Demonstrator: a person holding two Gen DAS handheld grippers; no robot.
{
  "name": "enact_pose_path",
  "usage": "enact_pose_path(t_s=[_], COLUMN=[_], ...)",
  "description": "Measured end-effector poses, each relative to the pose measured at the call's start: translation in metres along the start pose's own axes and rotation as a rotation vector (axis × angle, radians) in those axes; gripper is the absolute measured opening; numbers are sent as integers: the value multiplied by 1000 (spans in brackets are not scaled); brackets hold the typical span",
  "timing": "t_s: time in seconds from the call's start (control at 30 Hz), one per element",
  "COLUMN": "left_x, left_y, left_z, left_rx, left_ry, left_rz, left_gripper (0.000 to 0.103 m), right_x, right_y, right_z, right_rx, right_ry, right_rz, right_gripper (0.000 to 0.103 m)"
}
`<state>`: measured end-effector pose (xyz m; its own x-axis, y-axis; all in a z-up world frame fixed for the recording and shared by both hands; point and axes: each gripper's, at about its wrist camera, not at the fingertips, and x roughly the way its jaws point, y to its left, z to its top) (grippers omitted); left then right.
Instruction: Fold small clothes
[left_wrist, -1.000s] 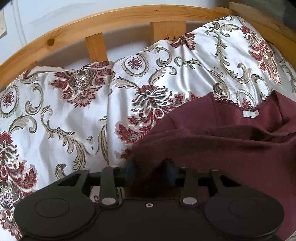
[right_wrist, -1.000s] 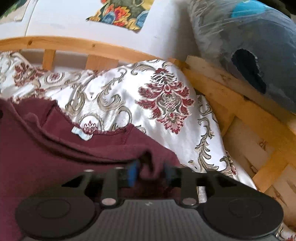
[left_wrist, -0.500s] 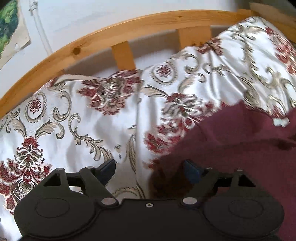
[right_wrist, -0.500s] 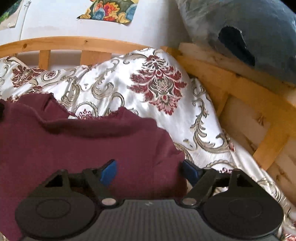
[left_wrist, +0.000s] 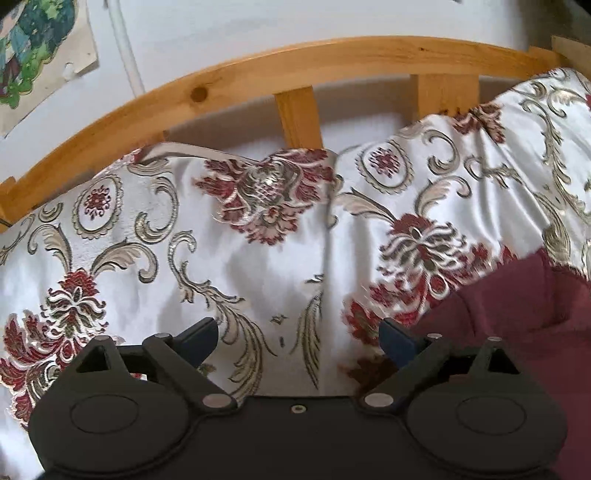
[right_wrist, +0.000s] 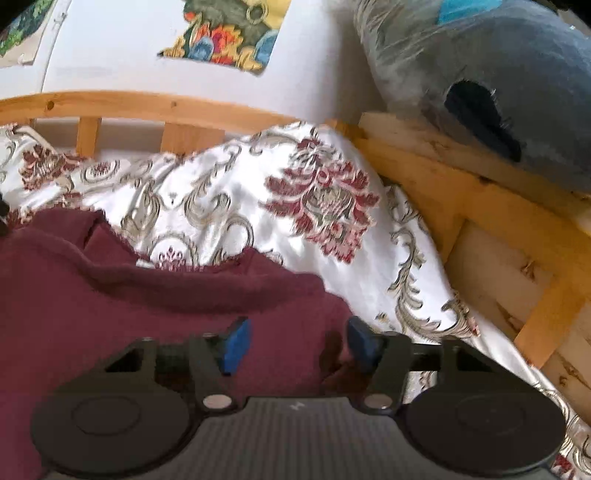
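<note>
A maroon garment (right_wrist: 147, 306) lies on the white floral bedspread (right_wrist: 325, 229), its neckline with a small white label toward the headboard. My right gripper (right_wrist: 295, 345) is open and empty above the garment's right edge, blue pads apart. In the left wrist view the garment (left_wrist: 517, 314) shows at the lower right. My left gripper (left_wrist: 299, 338) is wide open and empty over the bedspread (left_wrist: 221, 266), just left of the garment's left edge.
A curved wooden headboard (left_wrist: 295, 74) with slats runs along the back. A wooden bed-side rail (right_wrist: 480, 206) stands to the right, with a grey-blue bundle in plastic (right_wrist: 498, 74) above it. Posters (right_wrist: 229, 33) hang on the white wall.
Both grippers were shut on the garment's edges a second ago, then opened and let go. The left has moved left off the garment; the right has partly narrowed.
</note>
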<state>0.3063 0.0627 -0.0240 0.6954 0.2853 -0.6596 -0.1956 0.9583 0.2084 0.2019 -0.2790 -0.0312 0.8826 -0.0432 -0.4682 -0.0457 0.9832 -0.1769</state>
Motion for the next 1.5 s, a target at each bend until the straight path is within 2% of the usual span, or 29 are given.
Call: enact_pose_path(t_s=[0.03, 0.1, 0.13, 0.17, 0.23, 0.33, 0.5, 0.7, 0.83, 0.93, 1.03, 1.3, 1.4, 1.5], left_x=[-2, -6, -10, -14, -21, -30, -37, -37, -32, -26, -21, -16, -19, -30], left_y=[2, 5, 5, 6, 6, 4, 12, 8, -9, -20, -23, -21, -20, -21], left_z=[0, -2, -4, -7, -14, -20, -23, -47, -61, -68, -73, -71, -69, -69], left_rx=[-10, -25, -30, -33, -24, 16, -3, 1, 80, 136, 153, 100, 55, 3], left_ry=[-2, -6, -8, -15, -41, -71, -82, -62, -40, -18, -3, 41, 69, 91], left_rz=[-10, -34, -46, -67, -107, -109, -124, -204, -185, -127, -110, -82, -73, -28], left_gripper=[95, 95, 95, 95, 96, 96, 97, 98, 98, 98, 98, 101, 101, 101], right_x=[1, 4, 4, 4, 2, -6, -20, -15, -18, -24, -25, -19, -26, -37], right_y=[0, -2, -4, -7, -16, -23, -32, -33, -26, -17, -8, -11, -15, -18], right_z=[-1, -3, -3, -3, -2, 1, 0, -7, -9, -11, -15, -17, -18, -16], right_rx=[5, 19, 31, 50, 104, 138, 151, 168, 120, 58, -3, 43, 71, 99], right_ry=[9, 26, 27, 28, 25, 18, 36, 54, 47, 46, 51, 76, 54, 12], right_rz=[5, 16, 22, 26, 42, 36, 18, 17, -18, -58, -93, -86, -59, -19], right_gripper=[42, 32, 20, 14, 11, 10, 9, 10, 19, 36, 42, 52, 65, 81])
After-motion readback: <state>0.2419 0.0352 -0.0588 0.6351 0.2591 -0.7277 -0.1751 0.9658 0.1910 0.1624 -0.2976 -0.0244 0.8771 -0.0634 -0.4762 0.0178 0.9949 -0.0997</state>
